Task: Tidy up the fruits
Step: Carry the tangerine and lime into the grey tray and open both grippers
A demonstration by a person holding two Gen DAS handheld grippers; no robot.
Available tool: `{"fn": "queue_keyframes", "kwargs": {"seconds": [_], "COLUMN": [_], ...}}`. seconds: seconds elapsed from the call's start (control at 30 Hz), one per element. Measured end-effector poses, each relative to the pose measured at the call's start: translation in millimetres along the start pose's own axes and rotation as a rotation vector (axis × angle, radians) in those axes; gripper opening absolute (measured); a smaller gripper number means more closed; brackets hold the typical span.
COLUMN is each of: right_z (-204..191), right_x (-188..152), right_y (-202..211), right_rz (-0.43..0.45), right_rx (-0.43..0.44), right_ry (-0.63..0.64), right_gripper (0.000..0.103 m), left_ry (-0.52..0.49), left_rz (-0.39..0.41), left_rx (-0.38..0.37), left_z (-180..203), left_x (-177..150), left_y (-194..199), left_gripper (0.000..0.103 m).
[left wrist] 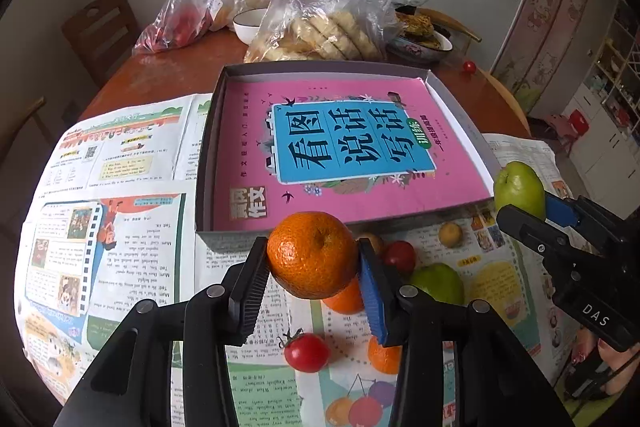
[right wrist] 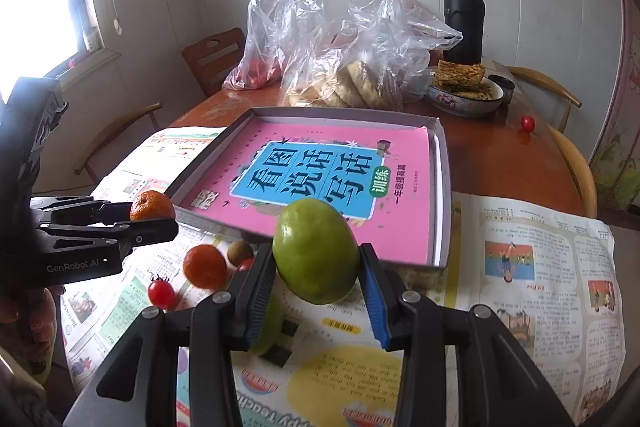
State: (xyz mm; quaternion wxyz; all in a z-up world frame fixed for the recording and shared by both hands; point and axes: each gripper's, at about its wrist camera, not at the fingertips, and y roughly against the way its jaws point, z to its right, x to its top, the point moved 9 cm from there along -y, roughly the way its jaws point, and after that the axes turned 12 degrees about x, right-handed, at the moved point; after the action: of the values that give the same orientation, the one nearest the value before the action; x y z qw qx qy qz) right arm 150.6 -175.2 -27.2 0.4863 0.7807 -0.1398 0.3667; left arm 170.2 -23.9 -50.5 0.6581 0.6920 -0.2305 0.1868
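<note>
My left gripper [left wrist: 314,259] is shut on an orange tangerine [left wrist: 312,254], held above the newspaper just in front of the grey box [left wrist: 208,147] lined with a pink book [left wrist: 340,147]. My right gripper [right wrist: 316,267] is shut on a green fruit [right wrist: 315,250], held near the box's front edge [right wrist: 442,187]. Each gripper shows in the other's view: the right one with the green fruit [left wrist: 520,189], the left one with the tangerine [right wrist: 151,206]. On the newspaper lie other tangerines [left wrist: 347,297], cherry tomatoes [left wrist: 307,351], a green fruit [left wrist: 438,283] and small brown fruits [left wrist: 450,235].
At the back of the round wooden table [left wrist: 168,75] are plastic bags with flatbreads [left wrist: 320,35] and red fruit [left wrist: 176,27], a white bowl [left wrist: 248,23], a plate of pancakes [right wrist: 464,87], a black flask [right wrist: 464,19] and a stray cherry tomato [right wrist: 528,123]. Wooden chairs [right wrist: 212,59] stand around.
</note>
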Motion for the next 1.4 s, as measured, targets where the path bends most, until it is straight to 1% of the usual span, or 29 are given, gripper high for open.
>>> {"fn": "queue_keyframes", "kwargs": {"seconds": [0.2, 0.4, 0.63, 1.13, 1.3, 1.4], "right_z": [20, 33, 45, 61, 65, 64], "right_x": [10, 14, 10, -2, -4, -3], "right_y": [-19, -40, -57, -69, -69, -67], "right_rz": [-0.015, -0.039, -0.088, -0.143, -0.141, -0.13], "right_rx": [-0.019, -0.03, -0.043, -0.089, -0.098, -0.083], "right_ry": [-0.022, -0.041, -0.062, -0.106, -0.124, -0.136], "right_gripper": [0.042, 0.042, 0.042, 0.043, 0.043, 0.043], "left_ry": [0.032, 0.027, 0.018, 0.011, 0.008, 0.005], "left_rz": [0.004, -0.03, -0.061, -0.098, -0.1, -0.095], "left_rx": [0.018, 0.037, 0.033, 0.017, 0.012, 0.009], "left_z": [-1, 2, 6, 14, 14, 14], "left_x": [23, 34, 36, 30, 29, 29], "left_y": [-18, -43, -64, -83, -86, -86], "left_gripper": [0.044, 0.044, 0.044, 0.044, 0.045, 0.045]}}
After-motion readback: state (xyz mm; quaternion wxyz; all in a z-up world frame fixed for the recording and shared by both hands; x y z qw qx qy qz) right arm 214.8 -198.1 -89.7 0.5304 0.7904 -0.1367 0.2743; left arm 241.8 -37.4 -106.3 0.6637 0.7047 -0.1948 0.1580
